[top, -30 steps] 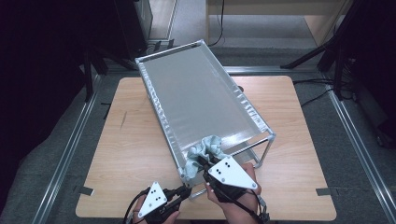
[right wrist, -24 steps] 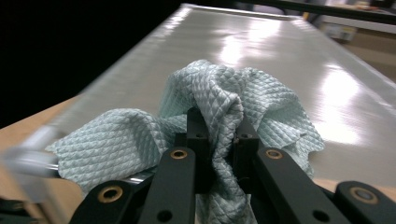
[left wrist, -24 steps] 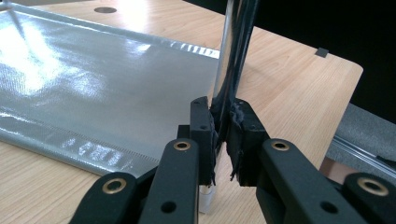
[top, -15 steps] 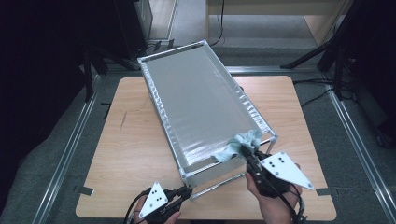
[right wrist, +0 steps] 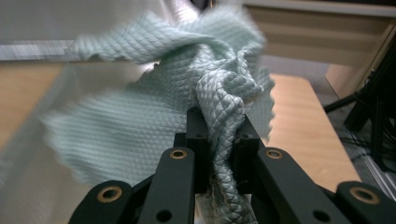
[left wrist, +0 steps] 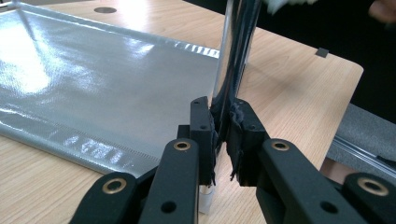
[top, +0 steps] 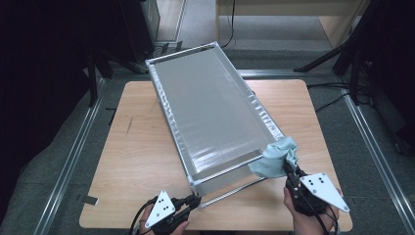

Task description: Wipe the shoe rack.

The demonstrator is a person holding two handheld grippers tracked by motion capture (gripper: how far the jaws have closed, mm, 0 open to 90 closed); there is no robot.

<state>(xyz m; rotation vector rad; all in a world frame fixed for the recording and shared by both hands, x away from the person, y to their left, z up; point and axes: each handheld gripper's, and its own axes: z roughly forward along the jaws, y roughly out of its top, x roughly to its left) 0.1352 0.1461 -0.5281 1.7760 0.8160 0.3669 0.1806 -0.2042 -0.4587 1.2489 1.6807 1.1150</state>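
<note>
We see the rack (top: 210,117) lying slantwise on the table (top: 132,161), far end toward the back left. At its near right corner sits the cloth (top: 276,157), with the right gripper (top: 289,172) just before it. The left gripper (top: 195,199) meets the rack's near left leg (left wrist: 231,56).

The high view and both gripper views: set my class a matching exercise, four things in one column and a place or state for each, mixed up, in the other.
Things
1. cloth
2. left gripper
3. silver tray
4. right gripper

Places or states
A. lies slantwise on the wooden table
B. shut on the tray's metal leg
C. bunched up at the tray's near right corner
D. shut on the cloth

Pairs: 1-C, 2-B, 3-A, 4-D
</note>
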